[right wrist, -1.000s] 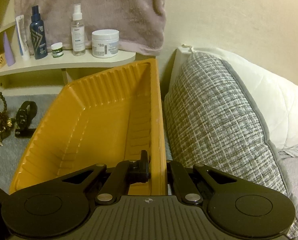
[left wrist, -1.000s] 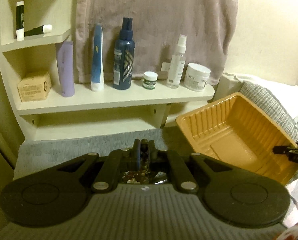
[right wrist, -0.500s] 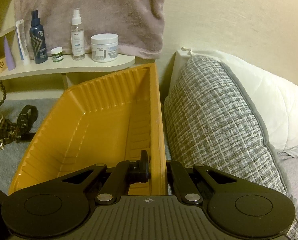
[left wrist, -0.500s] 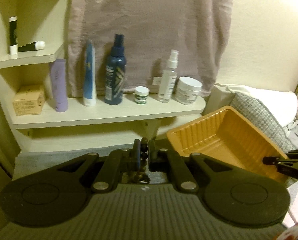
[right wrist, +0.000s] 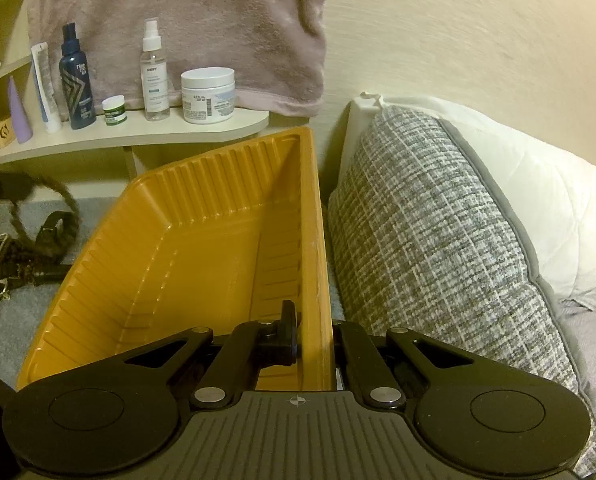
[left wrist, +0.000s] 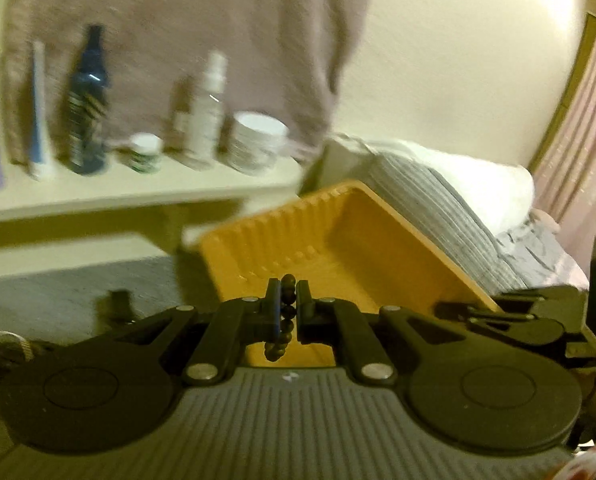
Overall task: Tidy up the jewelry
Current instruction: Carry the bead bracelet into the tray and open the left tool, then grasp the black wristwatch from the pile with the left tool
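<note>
Bead strand point(left wrist: 285, 320) — left view only

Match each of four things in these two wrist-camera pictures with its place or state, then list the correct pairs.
Things:
1. String of dark round beads
2. Orange ribbed plastic tray
3. White screw-lid jar
4. Grey-and-white woven cushion

Places or states:
A. Standing on the cream shelf beside the clear spray bottle
B. Clamped at its side wall by the right gripper
C. Pinched between the fingers of the left gripper
D. Leaning beside the tray, against the white pillow

Pairs: 1-C, 2-B, 3-A, 4-D
</note>
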`<control>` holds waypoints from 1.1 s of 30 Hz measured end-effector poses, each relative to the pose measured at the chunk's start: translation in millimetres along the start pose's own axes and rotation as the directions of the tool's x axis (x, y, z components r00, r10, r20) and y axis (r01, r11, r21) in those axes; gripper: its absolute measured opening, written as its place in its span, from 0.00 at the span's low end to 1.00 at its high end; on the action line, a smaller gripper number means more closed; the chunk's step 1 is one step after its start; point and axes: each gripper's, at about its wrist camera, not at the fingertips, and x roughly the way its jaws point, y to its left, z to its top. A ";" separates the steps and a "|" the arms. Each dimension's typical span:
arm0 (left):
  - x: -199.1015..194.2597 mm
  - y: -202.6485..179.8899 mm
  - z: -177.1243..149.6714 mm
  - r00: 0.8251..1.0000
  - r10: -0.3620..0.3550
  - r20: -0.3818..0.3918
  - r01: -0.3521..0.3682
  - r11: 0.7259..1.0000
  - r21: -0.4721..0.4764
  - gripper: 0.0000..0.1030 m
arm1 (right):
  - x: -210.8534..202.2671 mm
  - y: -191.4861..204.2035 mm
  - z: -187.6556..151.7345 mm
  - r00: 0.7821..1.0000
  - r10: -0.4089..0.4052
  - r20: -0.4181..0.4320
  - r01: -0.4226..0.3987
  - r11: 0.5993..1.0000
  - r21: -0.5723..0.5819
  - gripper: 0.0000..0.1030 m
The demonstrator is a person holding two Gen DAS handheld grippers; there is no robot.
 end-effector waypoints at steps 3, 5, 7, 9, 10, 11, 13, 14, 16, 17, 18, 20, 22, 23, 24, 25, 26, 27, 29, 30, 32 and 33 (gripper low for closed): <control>12.4 -11.5 -8.6 1.000 -0.015 -0.026 0.016 1.000 0.009 0.06 | -0.7 -0.8 -1.0 1.000 -0.002 0.020 0.002 1.000 0.008 0.03; 19.1 -16.3 -13.0 0.999 -0.018 -0.039 0.019 1.000 0.014 0.06 | 0.6 -1.6 -2.2 1.000 -0.004 0.029 0.004 1.000 0.016 0.03; 23.9 -19.4 -15.8 0.999 -0.019 -0.050 0.020 1.000 0.018 0.06 | 3.3 -0.9 -3.8 0.999 -0.009 0.039 0.008 1.000 0.015 0.03; 29.3 -21.8 -19.4 0.998 -0.018 -0.065 0.020 1.000 0.024 0.06 | 6.6 1.2 -7.1 0.999 -0.007 0.053 0.008 1.000 -0.004 0.03; 31.1 -23.4 -20.9 0.997 -0.018 -0.071 0.020 0.999 0.026 0.06 | 8.4 2.7 -9.5 0.998 -0.007 0.060 0.008 1.000 -0.020 0.03; 33.3 -24.1 -22.7 0.997 -0.017 -0.079 0.019 0.999 0.027 0.06 | 10.9 4.1 -11.7 0.998 -0.008 0.064 0.011 0.999 -0.037 0.03; 37.4 -24.8 -24.6 0.996 -0.015 -0.093 0.018 0.999 0.031 0.06 | 15.2 2.1 -15.0 0.998 -0.001 0.063 0.004 0.999 -0.034 0.03; 39.4 -24.6 -26.4 0.995 -0.012 -0.099 0.015 0.999 0.030 0.06 | 16.3 0.8 -16.5 0.998 0.002 0.066 0.000 1.000 -0.031 0.03; 43.1 -23.8 -29.3 0.994 -0.010 -0.112 0.013 1.000 0.026 0.07 | 16.6 0.1 -19.4 0.997 0.002 0.075 0.001 0.999 -0.044 0.03; 44.7 -23.6 -30.1 0.993 -0.007 -0.115 0.010 1.000 0.023 0.08 | 16.7 0.1 -20.4 0.997 0.003 0.078 0.001 0.999 -0.049 0.03; 45.3 -23.1 -30.3 0.993 -0.006 -0.117 0.008 1.000 0.021 0.10 | 16.9 -0.3 -21.1 0.997 0.004 0.078 0.000 0.999 -0.049 0.03; 42.5 -21.3 -31.2 0.993 0.001 -0.114 0.002 1.000 0.020 0.14 | 17.1 -1.8 -20.9 0.997 0.008 0.076 -0.005 0.999 -0.040 0.03; 36.3 -17.9 -32.1 0.994 0.018 -0.105 -0.015 1.000 0.024 0.16 | 16.2 -1.2 -21.0 0.997 0.007 0.078 -0.004 0.999 -0.041 0.03; 30.7 -15.1 -32.9 0.995 0.032 -0.096 -0.030 0.999 0.026 0.17 | 15.9 -0.9 -20.8 0.997 0.007 0.078 -0.004 0.999 -0.043 0.03; 25.5 -12.0 -33.7 0.995 0.047 -0.086 -0.045 0.999 0.027 0.19 | 15.4 -0.5 -20.6 0.997 0.006 0.080 -0.003 0.999 -0.045 0.03; 19.2 -7.8 -35.0 0.995 0.066 -0.078 -0.064 0.998 0.024 0.21 | 15.0 0.1 -20.5 0.997 0.005 0.080 -0.001 0.999 -0.048 0.03; 12.7 -2.4 -37.3 0.994 0.089 -0.070 -0.087 0.996 0.018 0.22 | 14.8 0.6 -20.5 0.997 0.003 0.080 0.001 0.999 -0.050 0.03; 6.2 3.5 -40.2 0.991 0.114 -0.063 -0.113 0.993 0.013 0.22 | 14.6 0.8 -20.6 0.997 0.003 0.081 0.001 0.999 -0.050 0.03; -4.9 14.8 -46.4 0.985 0.164 -0.056 -0.163 0.987 0.008 0.23 | 14.5 0.9 -20.8 0.997 0.002 0.081 0.002 0.999 -0.053 0.03; -10.3 21.6 -50.1 0.979 0.194 -0.054 -0.194 0.981 0.005 0.24 | 14.6 0.9 -20.8 0.997 0.002 0.080 0.002 0.998 -0.055 0.03; -18.1 33.8 -55.9 0.967 0.247 -0.056 -0.248 0.969 -0.001 0.24 | 14.9 0.8 -21.0 0.997 0.002 0.079 0.003 0.998 -0.059 0.03; -21.1 39.5 -59.1 0.961 0.268 -0.059 -0.269 0.963 -0.005 0.23 | 15.1 0.7 -21.2 0.997 0.002 0.079 0.003 0.998 -0.061 0.03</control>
